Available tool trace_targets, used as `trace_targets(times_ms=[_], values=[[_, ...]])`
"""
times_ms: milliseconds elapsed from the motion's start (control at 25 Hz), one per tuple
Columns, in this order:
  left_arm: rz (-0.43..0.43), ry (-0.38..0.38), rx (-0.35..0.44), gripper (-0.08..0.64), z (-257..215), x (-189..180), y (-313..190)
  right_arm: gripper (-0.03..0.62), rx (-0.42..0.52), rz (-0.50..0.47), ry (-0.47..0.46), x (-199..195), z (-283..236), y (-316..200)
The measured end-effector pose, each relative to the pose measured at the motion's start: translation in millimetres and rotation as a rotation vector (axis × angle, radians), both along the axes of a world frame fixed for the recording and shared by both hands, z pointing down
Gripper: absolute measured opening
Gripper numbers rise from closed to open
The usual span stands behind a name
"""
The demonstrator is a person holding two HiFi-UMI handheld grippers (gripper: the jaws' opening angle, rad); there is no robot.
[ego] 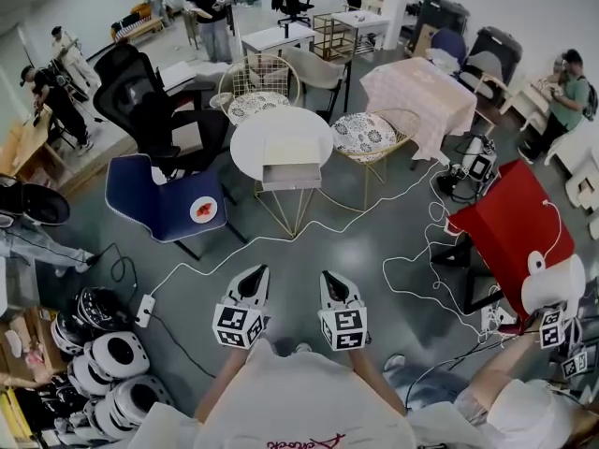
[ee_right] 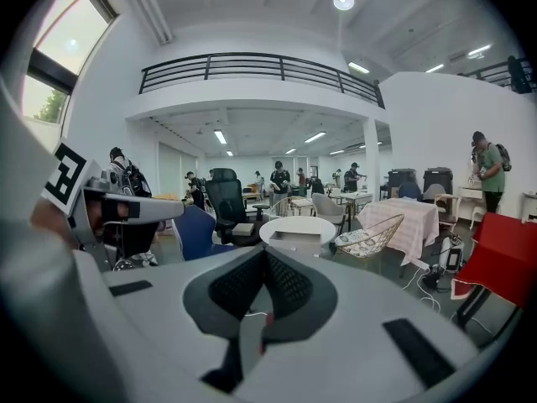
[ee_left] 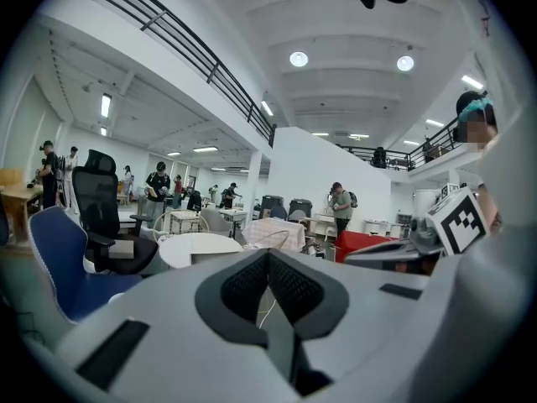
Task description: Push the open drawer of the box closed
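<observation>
Open-plan lab/office hall. Mezzanine railing point(ee_right: 252, 61) overhead, recessed ceiling lights point(ee_left: 299, 59). Grey floor point(ego: 374, 241) strewn with cables point(ego: 436, 204). Mismatched chairs point(ego: 164, 204), small desks point(ego: 257, 143), a pile of helmets point(ego: 103, 363), people point(ego: 211, 7) at scattered stations.

The left tongs point(ego: 253, 274) and the right tongs point(ego: 333, 279) are held side by side in the air ahead of the chest, near each other but apart, with the tips angled slightly inward. On both, the jaws are closed together with nothing caught between them. The bare left forearm point(ego: 223, 386) and right forearm point(ego: 372, 380) are extended forward.
</observation>
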State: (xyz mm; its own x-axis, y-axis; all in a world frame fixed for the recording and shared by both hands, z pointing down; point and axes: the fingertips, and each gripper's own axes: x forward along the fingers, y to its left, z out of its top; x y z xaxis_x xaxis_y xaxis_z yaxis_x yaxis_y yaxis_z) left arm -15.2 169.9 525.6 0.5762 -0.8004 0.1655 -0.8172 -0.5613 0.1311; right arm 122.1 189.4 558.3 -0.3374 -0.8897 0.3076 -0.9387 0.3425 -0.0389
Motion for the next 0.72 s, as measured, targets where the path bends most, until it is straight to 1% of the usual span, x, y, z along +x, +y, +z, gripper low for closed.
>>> trace_targets(times_ms=[200, 400, 720], values=[[-0.004, -0.007, -0.017, 0.012, 9.2, 11.0, -2.6, 0.015, -0.018, -0.024, 0.007, 7.7, 9.3, -6.4], [-0.006, -0.008, -0.021, 0.012, 10.6, 15.8, -10.8, 0.015, -0.016, -0.022, 0.004, 14.4, 9.0, -17.1], [-0.004, -0.002, -0.030, 0.012, 15.6, 16.2, -32.1, 0.015, -0.021, -0.025, 0.011, 14.2, 11.5, -36.7]])
